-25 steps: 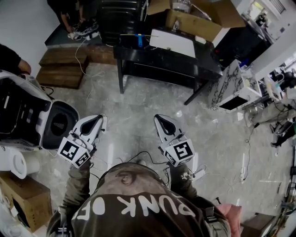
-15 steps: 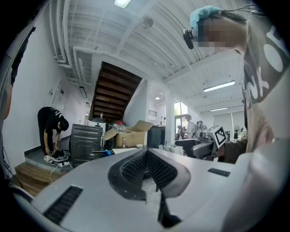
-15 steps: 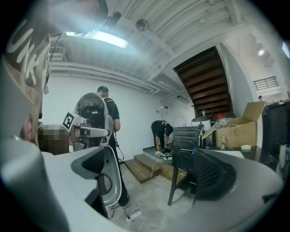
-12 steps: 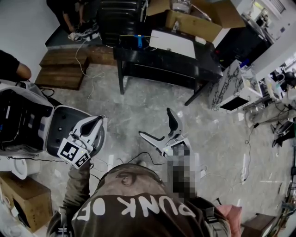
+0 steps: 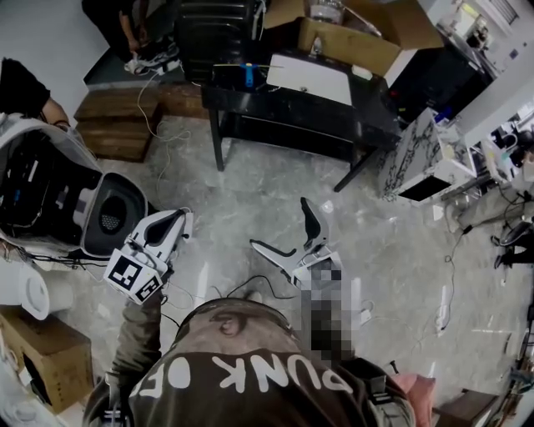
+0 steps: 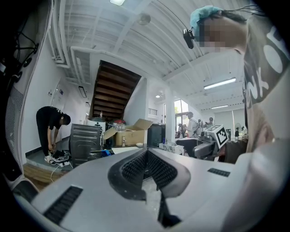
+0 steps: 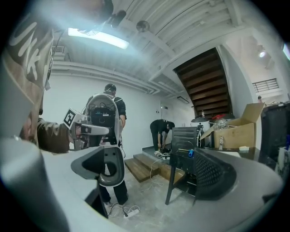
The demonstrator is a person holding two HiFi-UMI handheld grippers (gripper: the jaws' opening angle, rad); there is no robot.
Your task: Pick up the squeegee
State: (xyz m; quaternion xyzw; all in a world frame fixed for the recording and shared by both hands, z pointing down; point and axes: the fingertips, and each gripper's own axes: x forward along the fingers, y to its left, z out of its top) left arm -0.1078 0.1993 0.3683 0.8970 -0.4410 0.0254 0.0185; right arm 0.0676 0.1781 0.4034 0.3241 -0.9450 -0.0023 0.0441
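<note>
The squeegee, blue-handled with a thin pale blade, lies on the black table across the room. It shows small in the left gripper view and as a blue spot in the right gripper view. Both grippers hover over the marble floor, far short of the table and level. My left gripper is shut with nothing in it, its ribbed pads meeting. My right gripper is open wide and empty, with the floor showing between its jaws.
A white and black machine stands close at the left. Wooden steps and a bending person are at the back left. Cardboard boxes sit behind the table, a marble-patterned cabinet to the right, cables and a power strip on the floor.
The right gripper's jaws went from shut to wide open and have held there. The white and black machine at the left has shifted. The left gripper stayed put.
</note>
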